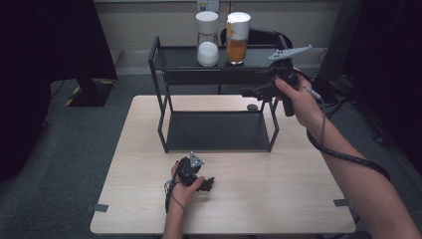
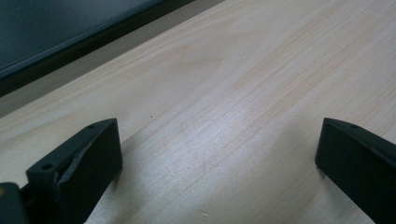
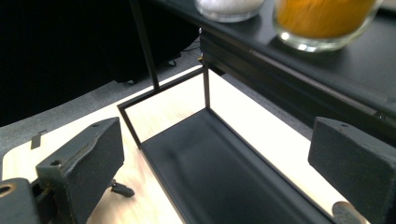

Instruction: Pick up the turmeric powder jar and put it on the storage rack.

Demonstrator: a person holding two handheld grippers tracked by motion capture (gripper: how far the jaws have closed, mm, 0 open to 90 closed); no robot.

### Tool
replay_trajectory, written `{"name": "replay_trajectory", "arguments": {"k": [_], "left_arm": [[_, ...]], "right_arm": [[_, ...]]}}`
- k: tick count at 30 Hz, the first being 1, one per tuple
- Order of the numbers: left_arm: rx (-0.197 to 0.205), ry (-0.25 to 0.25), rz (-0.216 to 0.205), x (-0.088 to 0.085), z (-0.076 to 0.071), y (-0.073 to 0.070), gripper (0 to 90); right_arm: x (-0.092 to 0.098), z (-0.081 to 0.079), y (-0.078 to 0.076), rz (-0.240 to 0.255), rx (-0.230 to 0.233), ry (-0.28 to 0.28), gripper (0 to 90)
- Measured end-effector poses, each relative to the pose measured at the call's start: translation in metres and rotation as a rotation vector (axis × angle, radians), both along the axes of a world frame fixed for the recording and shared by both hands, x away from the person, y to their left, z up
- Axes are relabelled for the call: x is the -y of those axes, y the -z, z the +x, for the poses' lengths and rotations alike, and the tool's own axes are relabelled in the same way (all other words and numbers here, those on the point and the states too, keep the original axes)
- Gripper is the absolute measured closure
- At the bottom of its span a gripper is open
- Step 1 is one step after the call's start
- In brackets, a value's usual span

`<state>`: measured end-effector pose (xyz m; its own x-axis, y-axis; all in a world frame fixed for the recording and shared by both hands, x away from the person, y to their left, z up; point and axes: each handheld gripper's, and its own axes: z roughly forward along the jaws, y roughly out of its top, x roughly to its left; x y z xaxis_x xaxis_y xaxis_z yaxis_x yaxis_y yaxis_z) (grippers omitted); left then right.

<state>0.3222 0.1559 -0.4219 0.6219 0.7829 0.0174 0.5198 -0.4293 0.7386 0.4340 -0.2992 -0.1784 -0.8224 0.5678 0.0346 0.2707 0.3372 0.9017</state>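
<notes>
Right gripper (image 1: 256, 91), fingers spread, nears orange jar (image 1: 237, 37): glass, likely slippery and breakable; grip mid-body; left gripper (image 1: 205, 185) released.

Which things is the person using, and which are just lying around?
In use: right gripper, black two-level rack, jar of orange powder, jar of white powder.
Lying about: left gripper resting open on the table, tape marks.
</notes>
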Motion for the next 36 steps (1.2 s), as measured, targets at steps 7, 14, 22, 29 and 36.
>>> {"name": "replay_trajectory", "arguments": {"k": [7,14,22,29,36], "left_arm": [[-0.001,0.000,0.001,0.000,0.000,0.000,0.0],[-0.001,0.002,0.003,0.000,0.000,0.000,0.0],[-0.001,0.002,0.003,0.000,0.000,0.000,0.0],[0.000,0.002,0.002,0.000,0.000,0.000,0.0],[0.000,0.002,0.003,0.000,0.000,0.000,0.0]], "right_arm": [[0.004,-0.005,0.018,-0.010,-0.009,-0.003,2.7],[0.007,-0.010,0.038,-0.007,-0.012,-0.007,2.7],[0.009,-0.015,0.060,-0.012,-0.030,-0.016,2.7],[0.013,-0.019,0.074,-0.011,-0.043,-0.024,2.7],[0.015,-0.024,0.087,-0.014,-0.054,-0.034,2.7]]}}
